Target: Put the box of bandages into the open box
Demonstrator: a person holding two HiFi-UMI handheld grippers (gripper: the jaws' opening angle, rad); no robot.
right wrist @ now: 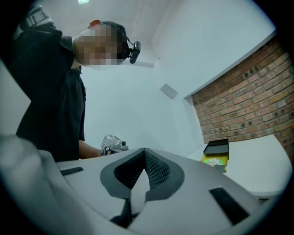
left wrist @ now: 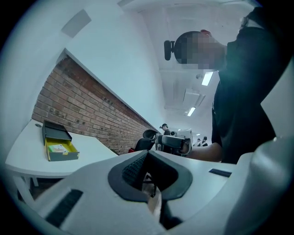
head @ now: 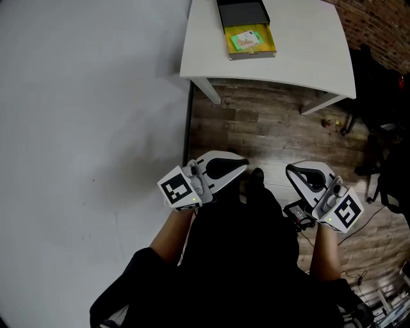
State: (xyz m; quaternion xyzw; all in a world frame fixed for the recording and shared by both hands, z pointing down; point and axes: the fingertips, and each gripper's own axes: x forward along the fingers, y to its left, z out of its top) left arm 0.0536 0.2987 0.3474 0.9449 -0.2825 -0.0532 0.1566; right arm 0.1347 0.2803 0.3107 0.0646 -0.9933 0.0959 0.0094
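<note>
On the white table [head: 307, 51] at the far end lies the open box [head: 270, 42], yellow inside, with its black lid [head: 242, 11] folded back. A green and white box of bandages [head: 246, 40] rests inside it. The same open box [left wrist: 50, 156] shows small at the left of the left gripper view, and the open box [right wrist: 219, 167] also sits small at the right of the right gripper view. My left gripper [head: 243, 165] and right gripper [head: 289, 170] hang close to my body over the floor, tips turned towards each other, far from the table. Both are shut with nothing held.
A white wall [head: 83, 128] fills the left side. Wooden floor [head: 269, 134] lies between me and the table. Dark chairs and gear [head: 384, 96] stand at the right, with cables on the floor near them. A brick wall [left wrist: 82, 105] runs behind the table.
</note>
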